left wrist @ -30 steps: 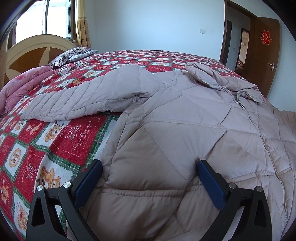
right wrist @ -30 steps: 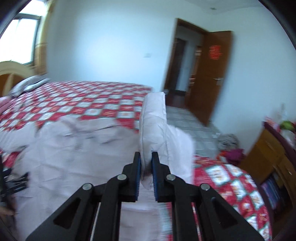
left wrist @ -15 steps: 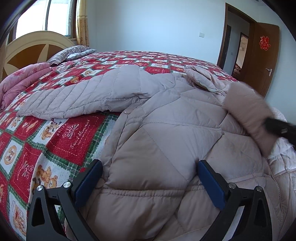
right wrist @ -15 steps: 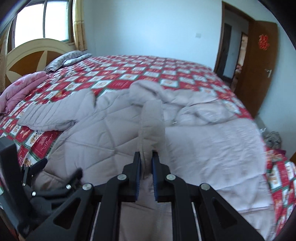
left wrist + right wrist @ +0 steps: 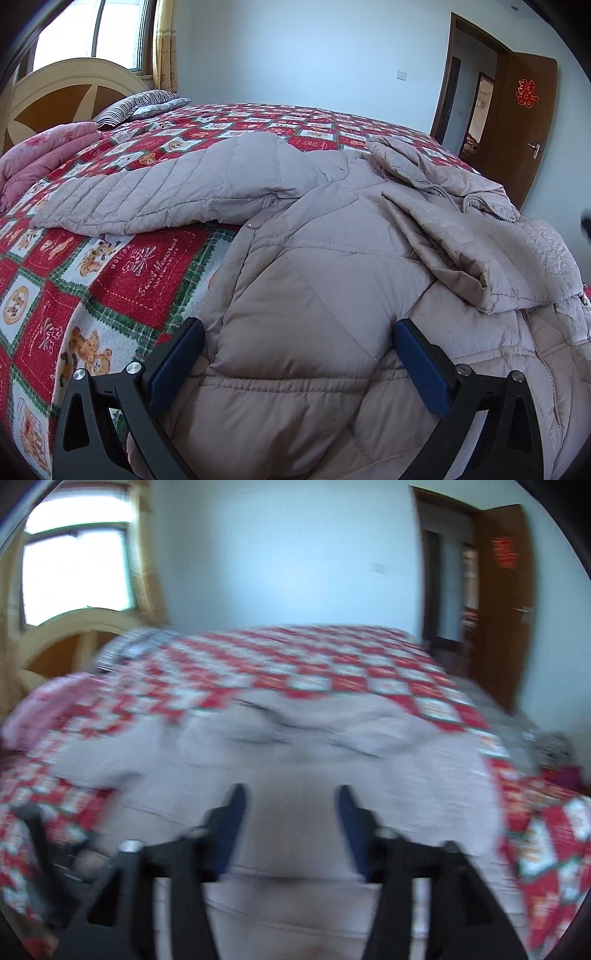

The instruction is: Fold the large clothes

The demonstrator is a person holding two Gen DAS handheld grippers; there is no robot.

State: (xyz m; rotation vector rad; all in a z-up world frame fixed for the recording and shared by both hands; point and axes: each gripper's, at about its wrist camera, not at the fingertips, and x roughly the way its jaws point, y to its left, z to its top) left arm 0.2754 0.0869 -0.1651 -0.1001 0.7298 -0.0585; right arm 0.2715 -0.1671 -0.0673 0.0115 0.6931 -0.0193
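Half a second back my right gripper was pinched tight on a sleeve of the padded coat; now its jaws stand apart with nothing between them, and that sleeve lies folded across the coat's chest, ahead and to the right of my left gripper. My left gripper has not changed: its jaws are spread wide, the blue pads pressed down into the coat's lower hem on either side of a puffed panel, not clamping anything. The coat lies spread on the red patchwork bedspread straight ahead of both sets of jaws, its other sleeve stretched out to the left over the quilt.

My left view is sharp and shows the zip and collar at the far end of the coat, plus a pink blanket far left by the headboard. My right view is blurred by motion, but it alone takes in the coat's right edge, the bedspread beyond it, and my left gripper's black frame low on its left side.
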